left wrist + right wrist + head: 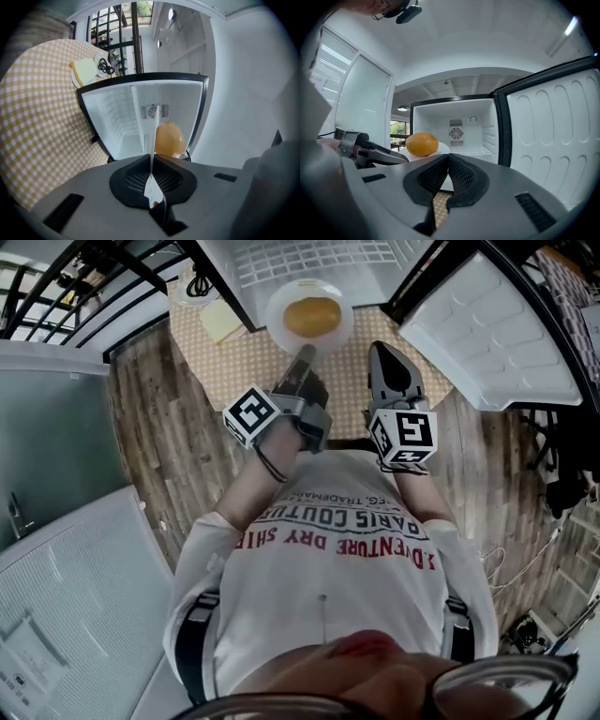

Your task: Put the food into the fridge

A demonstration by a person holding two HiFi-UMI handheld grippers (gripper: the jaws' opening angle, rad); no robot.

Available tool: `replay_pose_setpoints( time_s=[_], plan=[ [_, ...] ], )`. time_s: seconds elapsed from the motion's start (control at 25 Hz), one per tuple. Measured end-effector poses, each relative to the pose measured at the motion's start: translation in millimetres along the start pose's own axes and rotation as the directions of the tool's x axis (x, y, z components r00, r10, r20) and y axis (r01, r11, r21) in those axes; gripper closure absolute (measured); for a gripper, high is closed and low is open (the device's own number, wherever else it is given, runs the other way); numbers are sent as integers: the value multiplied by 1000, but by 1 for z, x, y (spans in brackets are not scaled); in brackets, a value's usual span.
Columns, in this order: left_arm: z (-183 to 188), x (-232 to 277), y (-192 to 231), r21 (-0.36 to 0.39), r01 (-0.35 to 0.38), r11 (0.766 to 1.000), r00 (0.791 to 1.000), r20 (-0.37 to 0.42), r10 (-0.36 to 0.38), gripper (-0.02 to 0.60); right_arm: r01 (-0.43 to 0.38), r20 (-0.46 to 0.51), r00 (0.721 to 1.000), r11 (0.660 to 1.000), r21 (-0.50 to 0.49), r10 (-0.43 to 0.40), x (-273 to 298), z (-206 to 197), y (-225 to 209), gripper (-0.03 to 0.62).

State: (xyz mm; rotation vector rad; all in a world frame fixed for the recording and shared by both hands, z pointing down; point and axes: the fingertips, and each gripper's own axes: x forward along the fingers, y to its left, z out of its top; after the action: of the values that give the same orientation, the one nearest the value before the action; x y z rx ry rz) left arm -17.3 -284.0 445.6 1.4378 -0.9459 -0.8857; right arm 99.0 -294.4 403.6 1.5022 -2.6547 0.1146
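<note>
While the left gripper [305, 354] clamps the white plate [275, 313] by its rim, the round orange food [312, 317] sits on it before the open fridge [461, 123]. The right gripper [382, 352] has its jaws together, empty. The shirt [328, 563] reads "ADVENTURE DRY" and "PARIS".

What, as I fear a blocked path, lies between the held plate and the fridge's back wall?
Nothing: in the right gripper view the fridge inside behind the plate is bare but for its shelf.

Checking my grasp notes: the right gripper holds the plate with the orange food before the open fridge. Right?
No: the left gripper holds the plate with the orange food before the open fridge, as the left gripper view shows.
</note>
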Motion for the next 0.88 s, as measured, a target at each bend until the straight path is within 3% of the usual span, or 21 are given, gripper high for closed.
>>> replay_pose_setpoints(
  time_s=[0.4,0.88],
  plan=[
    [20,35,13,-31,-65,997,980,187,70,548,-188,-31,981,982,22,189,63,-1,-26,571],
    [38,92,35,-81,-101,992,955,272,119,548,-280,-99,955,960,21,281,116,-25,-54,571]
  ],
)
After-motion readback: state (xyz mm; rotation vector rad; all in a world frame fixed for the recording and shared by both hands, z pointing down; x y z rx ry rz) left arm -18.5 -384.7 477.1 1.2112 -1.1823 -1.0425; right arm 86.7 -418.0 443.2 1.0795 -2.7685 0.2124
